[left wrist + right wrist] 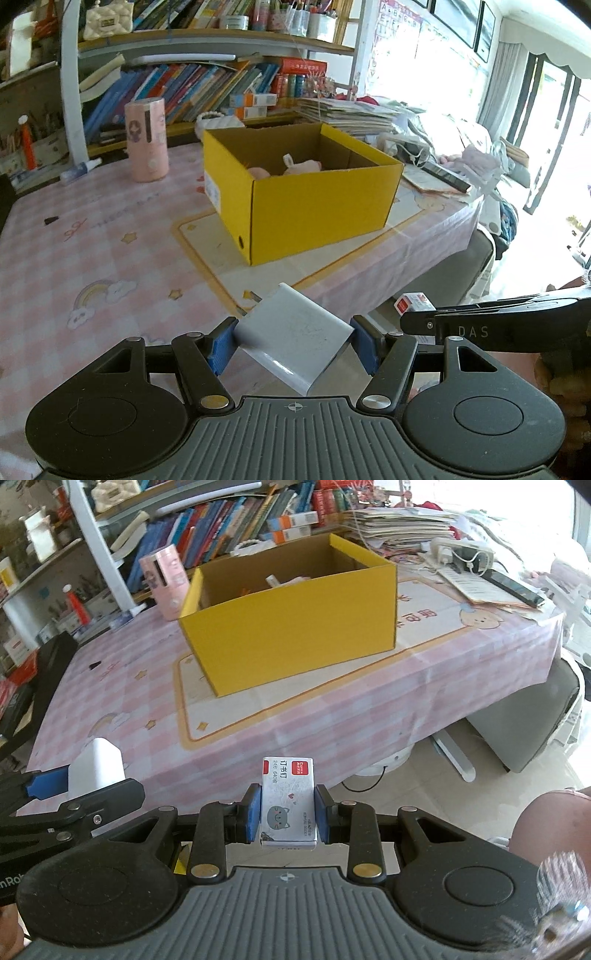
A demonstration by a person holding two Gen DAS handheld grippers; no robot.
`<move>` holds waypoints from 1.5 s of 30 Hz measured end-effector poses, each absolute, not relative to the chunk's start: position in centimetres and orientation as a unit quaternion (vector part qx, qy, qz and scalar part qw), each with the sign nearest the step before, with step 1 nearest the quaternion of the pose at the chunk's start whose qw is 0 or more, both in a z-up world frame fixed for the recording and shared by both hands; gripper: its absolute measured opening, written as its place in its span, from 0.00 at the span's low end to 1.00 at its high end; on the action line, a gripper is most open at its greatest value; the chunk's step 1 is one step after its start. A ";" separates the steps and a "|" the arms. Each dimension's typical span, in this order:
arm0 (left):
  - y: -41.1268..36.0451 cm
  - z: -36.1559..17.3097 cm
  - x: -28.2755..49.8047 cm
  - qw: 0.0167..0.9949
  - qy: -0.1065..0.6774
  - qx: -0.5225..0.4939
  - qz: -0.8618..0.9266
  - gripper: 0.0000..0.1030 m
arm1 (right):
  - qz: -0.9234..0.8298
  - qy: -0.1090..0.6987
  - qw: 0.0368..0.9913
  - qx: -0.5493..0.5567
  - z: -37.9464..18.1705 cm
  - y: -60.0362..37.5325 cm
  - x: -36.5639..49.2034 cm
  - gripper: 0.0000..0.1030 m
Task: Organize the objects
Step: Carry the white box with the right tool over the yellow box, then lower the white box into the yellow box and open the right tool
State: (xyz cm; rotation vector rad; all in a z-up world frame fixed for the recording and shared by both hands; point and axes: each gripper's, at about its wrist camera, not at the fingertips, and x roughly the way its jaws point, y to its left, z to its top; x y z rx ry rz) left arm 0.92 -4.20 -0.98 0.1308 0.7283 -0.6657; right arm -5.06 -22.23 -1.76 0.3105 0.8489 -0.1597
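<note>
My left gripper [293, 345] is shut on a white charger block [291, 338], held over the near edge of the table. My right gripper [287, 814] is shut on a small staple box [287, 801] with a cat print, held off the table's near edge. The open yellow cardboard box [317, 206] stands on the table ahead, with pink soft items [301, 168] inside; it also shows in the right wrist view [295, 627]. The staple box [413, 303] shows at right in the left wrist view, and the charger block [96, 768] at left in the right wrist view.
A pink cylinder [146, 139] stands left behind the box. Shelves of books [192, 88] line the back. Stacked papers [347, 112], a power strip [461, 552] and a phone [513, 583] lie at the right. A small black piece [51, 220] lies on the pink tablecloth [92, 240].
</note>
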 end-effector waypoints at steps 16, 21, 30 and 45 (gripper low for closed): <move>-10.9 1.1 6.4 0.892 0.307 0.066 -0.326 0.63 | -0.095 0.389 0.904 0.149 -0.5 -29.2 0.6 0.27; -13.7 2.6 9.1 0.905 0.278 0.065 -0.314 0.63 | -0.089 0.353 0.922 0.134 1.5 -32.0 3.7 0.27; -18.2 1.3 13.6 0.924 0.264 0.090 -0.262 0.63 | -0.049 0.310 0.945 0.095 3.8 -35.2 10.6 0.27; -20.1 -2.6 17.6 0.923 0.316 0.089 -0.200 0.66 | 0.050 0.375 0.926 0.019 -0.8 -34.7 18.7 0.27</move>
